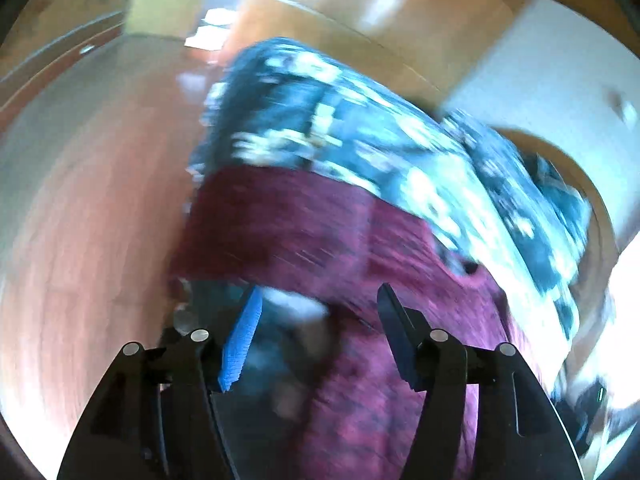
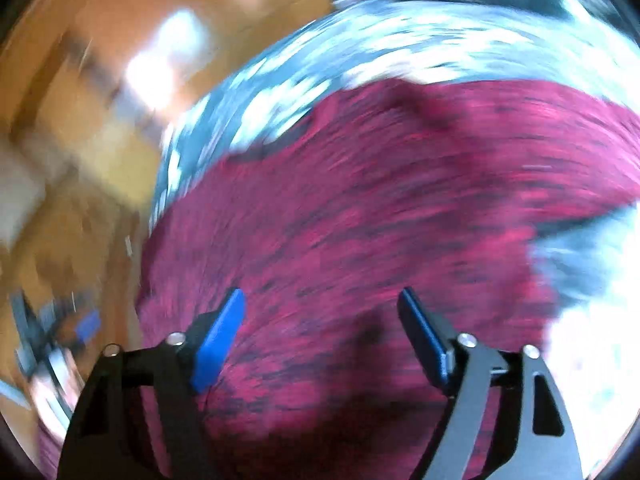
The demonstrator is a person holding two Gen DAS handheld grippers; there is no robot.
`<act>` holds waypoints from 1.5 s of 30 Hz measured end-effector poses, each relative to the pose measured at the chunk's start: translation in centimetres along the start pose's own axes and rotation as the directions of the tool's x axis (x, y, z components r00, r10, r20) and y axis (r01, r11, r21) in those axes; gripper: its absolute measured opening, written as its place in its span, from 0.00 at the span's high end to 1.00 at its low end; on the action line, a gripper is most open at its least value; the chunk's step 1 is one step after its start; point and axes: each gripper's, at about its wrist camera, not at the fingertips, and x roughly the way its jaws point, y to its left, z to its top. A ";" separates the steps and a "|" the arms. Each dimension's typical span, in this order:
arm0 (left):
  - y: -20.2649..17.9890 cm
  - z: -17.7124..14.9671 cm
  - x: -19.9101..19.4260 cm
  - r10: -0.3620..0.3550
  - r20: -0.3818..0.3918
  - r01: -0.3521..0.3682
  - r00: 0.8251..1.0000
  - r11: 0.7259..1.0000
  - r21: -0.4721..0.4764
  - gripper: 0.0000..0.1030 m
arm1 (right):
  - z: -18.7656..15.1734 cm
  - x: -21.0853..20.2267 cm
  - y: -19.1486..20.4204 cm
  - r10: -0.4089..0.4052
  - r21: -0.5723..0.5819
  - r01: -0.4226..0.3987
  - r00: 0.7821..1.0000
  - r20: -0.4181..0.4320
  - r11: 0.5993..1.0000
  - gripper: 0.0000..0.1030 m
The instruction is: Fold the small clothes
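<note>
A maroon heathered garment (image 1: 320, 224) lies spread on a blue cloth with a white print (image 1: 360, 120). Both views are blurred by motion. My left gripper (image 1: 318, 300) is open over the garment's near edge, with nothing between its fingers. In the right wrist view the same maroon garment (image 2: 400, 200) fills the middle, with the blue printed cloth (image 2: 360, 40) beyond it. My right gripper (image 2: 322, 300) is open above the garment and holds nothing.
A wooden floor or tabletop (image 1: 100, 200) lies to the left of the cloths. White furniture (image 1: 540, 60) stands at the far right. Orange-brown wood (image 2: 100, 120) and some blurred dark and blue objects (image 2: 60, 332) lie left of the right gripper.
</note>
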 end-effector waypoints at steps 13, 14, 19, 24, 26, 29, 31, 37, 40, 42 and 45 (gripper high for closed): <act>-10.7 -8.7 4.2 -0.068 -0.258 0.126 0.964 0.968 0.216 0.43 | 7.2 -10.2 -27.5 -0.149 0.674 -0.076 0.951 0.270 0.734 0.47; -11.1 -9.0 4.3 -0.059 -0.256 0.119 0.965 0.967 0.226 0.43 | 7.8 -9.9 -28.4 -0.155 0.692 -0.080 0.950 0.270 0.717 0.49; -11.8 -9.4 4.8 -0.042 -0.260 0.107 0.965 0.964 0.242 0.43 | 10.4 -9.1 -30.1 -0.220 0.700 0.009 0.952 0.213 0.714 0.80; -11.7 -8.7 4.9 -0.063 -0.256 0.120 0.965 0.969 0.215 0.43 | 13.7 -11.4 -23.8 -0.262 0.477 0.104 0.925 0.276 0.873 0.90; -11.5 -8.2 5.1 -0.080 -0.261 0.133 0.962 0.972 0.192 0.43 | 14.7 -12.3 -19.2 -0.236 0.346 0.119 0.919 0.317 0.931 0.90; -11.0 -7.7 5.1 -0.103 -0.262 0.148 0.960 0.976 0.158 0.43 | 15.6 -12.1 -11.8 -0.167 0.154 0.120 0.926 0.340 0.981 0.90; -10.6 -7.3 4.9 -0.122 -0.254 0.161 0.960 0.977 0.140 0.43 | 15.3 -10.8 -7.8 -0.130 0.060 0.117 0.937 0.325 0.991 0.90; -9.5 -6.3 4.7 -0.156 -0.250 0.186 0.956 0.977 0.101 0.43 | 11.6 -2.8 4.4 -0.039 -0.191 0.072 0.984 0.174 0.979 0.91; -8.8 -5.7 5.0 -0.176 -0.245 0.198 0.954 0.978 0.070 0.43 | 8.5 2.1 9.3 -0.028 -0.289 0.048 0.997 0.075 0.956 0.91; -8.5 -5.2 5.3 -0.198 -0.246 0.215 0.949 0.976 0.042 0.43 | 6.2 5.4 12.1 -0.029 -0.346 0.025 1.000 -0.004 0.938 0.91; -8.3 -4.5 5.9 -0.211 -0.246 0.223 0.946 0.974 0.025 0.42 | 3.2 8.2 14.1 -0.018 -0.422 -0.022 0.996 -0.090 0.906 0.79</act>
